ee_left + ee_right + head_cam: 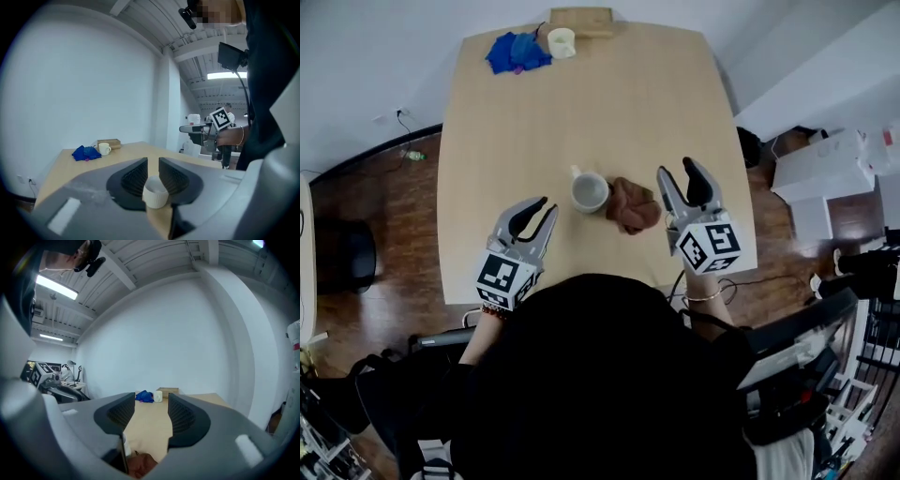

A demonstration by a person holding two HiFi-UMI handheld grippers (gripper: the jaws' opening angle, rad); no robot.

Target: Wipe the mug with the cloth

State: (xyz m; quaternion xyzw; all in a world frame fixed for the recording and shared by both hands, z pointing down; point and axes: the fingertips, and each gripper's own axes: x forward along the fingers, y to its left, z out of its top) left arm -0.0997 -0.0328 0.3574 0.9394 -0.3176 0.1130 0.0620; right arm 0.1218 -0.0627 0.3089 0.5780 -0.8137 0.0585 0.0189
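A white mug stands on the wooden table, with a crumpled brown cloth lying against its right side. My left gripper hovers left of the mug, apart from it, jaws a little way open and empty. In the left gripper view the mug shows just beyond the left gripper. My right gripper is raised just right of the cloth, open wide and holding nothing. The right gripper view shows the right gripper open, with the cloth low below its jaws.
At the table's far edge sit a second cream mug, a blue cloth and a wooden block. White boxes and clutter stand on the floor to the right. The person's body covers the table's near edge.
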